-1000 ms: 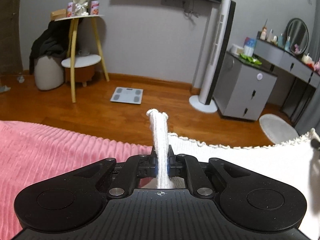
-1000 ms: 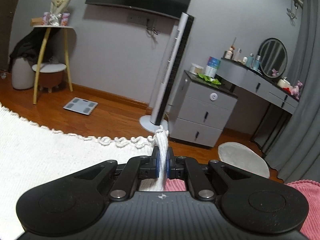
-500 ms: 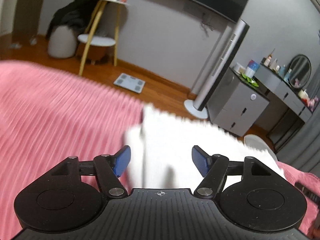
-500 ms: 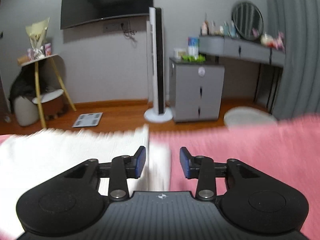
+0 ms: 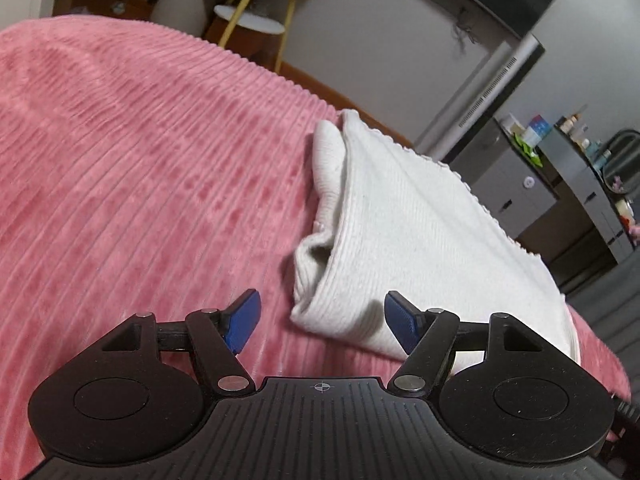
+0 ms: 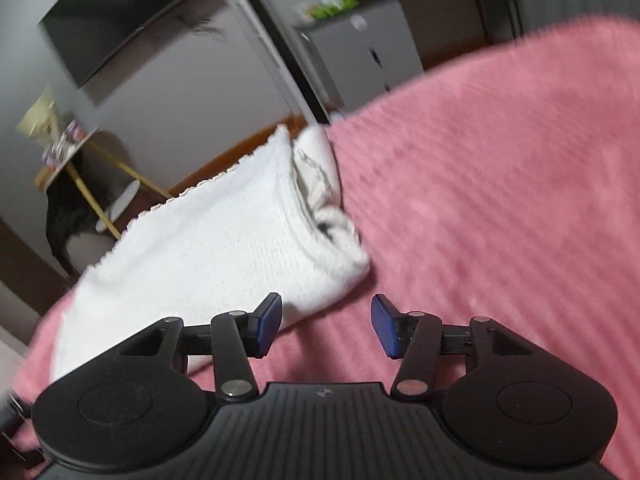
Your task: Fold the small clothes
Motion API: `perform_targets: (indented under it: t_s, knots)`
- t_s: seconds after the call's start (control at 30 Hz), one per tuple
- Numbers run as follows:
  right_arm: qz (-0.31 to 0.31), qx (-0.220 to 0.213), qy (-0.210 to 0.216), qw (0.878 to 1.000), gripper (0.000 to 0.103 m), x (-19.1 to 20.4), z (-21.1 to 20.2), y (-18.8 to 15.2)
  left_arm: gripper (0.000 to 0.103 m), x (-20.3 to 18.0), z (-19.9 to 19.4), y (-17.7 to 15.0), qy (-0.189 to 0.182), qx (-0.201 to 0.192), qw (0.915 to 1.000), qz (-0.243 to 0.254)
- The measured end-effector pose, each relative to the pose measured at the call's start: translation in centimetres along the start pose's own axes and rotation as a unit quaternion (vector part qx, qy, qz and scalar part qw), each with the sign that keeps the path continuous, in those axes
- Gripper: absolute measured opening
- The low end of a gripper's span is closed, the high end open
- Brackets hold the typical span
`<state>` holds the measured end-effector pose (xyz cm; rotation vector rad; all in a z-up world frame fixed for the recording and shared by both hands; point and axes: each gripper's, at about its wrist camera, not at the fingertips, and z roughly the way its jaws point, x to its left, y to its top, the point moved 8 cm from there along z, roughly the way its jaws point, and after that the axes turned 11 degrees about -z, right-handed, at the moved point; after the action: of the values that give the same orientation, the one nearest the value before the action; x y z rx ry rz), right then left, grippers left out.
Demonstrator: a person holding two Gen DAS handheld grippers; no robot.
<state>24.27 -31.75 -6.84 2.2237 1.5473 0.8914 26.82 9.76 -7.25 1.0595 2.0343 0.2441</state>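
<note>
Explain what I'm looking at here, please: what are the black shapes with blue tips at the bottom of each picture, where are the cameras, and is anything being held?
No robot is involved. A person holds a handheld two-finger gripper in each hand, and each carries a fisheye camera that looks forward along its fingers. The black body filling the bottom of each picture is the gripper itself; the blue tips are its finger pads.

One picture comes from the left gripper, the other from the right gripper. Both have their fingers spread apart with nothing between them, so nothing is held.

Ahead of them a white knitted garment, folded over on itself, lies on a pink ribbed blanket. The left view sees its left end, the right view its right end. Bedroom furniture stands blurred behind.
</note>
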Motion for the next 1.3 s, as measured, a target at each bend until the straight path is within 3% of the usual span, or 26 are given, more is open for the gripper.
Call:
perform_targets:
  t_s: [0.23,0.3,0.33,0.4,0.43,0.57,0.63,0.67,0.83,0.97,1.0,1.03,1.1,1.23,1.3]
  knots:
    - [0.09,0.005,0.003,0.996,0.05,-0.4,1.0,0.6,0.074,-0.9,0.9,-0.6,-0.018,0.01,0.9998,0.004]
    - [0.113,0.003,0.012,0.994,0.041,-0.3,2.1,0.3,0.071,-1.2,1.3,-0.7,-0.024,0.013,0.9996,0.003]
    - [0.112,-0.005,0.016,0.994,0.038,-0.2,2.2,0.1,0.068,-1.3,1.5,-0.8,-0.025,0.012,0.9996,0.005]
    - [0.103,-0.023,0.03,0.994,0.017,0.1,2.6,-0.2,0.064,-1.6,2.0,-0.8,-0.022,0.009,0.9997,0.011]
    - [0.104,-0.026,0.036,0.994,0.013,0.2,2.8,-0.4,0.063,-1.7,2.3,-0.7,-0.019,0.01,0.9997,0.012]
    - [0.11,-0.038,0.04,0.992,0.01,-0.1,3.2,-0.3,0.046,-1.7,2.8,-0.6,-0.01,0.003,0.9998,0.016]
    - [0.095,-0.047,0.031,0.994,0.009,0.0,2.8,-0.2,0.028,-1.6,2.9,-0.5,-0.008,-0.001,0.9998,0.02]
    - [0.08,-0.055,0.021,0.995,0.009,0.0,2.4,0.1,0.024,-1.6,2.9,-0.4,-0.014,0.002,0.9998,0.017]
    - [0.011,-0.096,-0.013,0.995,0.008,0.9,0.9,1.2,0.018,-1.6,1.6,0.7,-0.03,-0.012,0.9994,0.011]
    - [-0.021,-0.081,-0.056,0.995,0.011,0.7,1.4,0.9,0.019,-1.1,1.8,0.8,-0.013,-0.01,0.9997,0.017]
    - [-0.025,-0.074,-0.067,0.995,0.018,0.5,1.6,0.7,0.022,-0.8,2.1,0.6,-0.006,0.0,0.9999,0.012]
    - [-0.024,-0.073,-0.071,0.994,0.021,0.3,1.4,0.8,0.032,-0.5,2.3,0.5,0.001,0.009,0.9999,0.009]
    - [-0.023,-0.083,-0.08,0.993,0.025,0.1,0.6,1.3,0.038,-0.3,2.0,0.7,-0.003,0.008,0.9999,0.008]
    - [-0.095,-0.128,-0.125,0.979,0.027,1.8,-1.1,2.7,0.066,-0.3,1.4,1.7,-0.019,-0.015,0.9997,-0.003]
    - [-0.131,-0.144,-0.105,0.975,0.027,4.2,-1.4,3.0,0.067,-0.6,1.8,2.1,-0.036,-0.01,0.9993,-0.006]
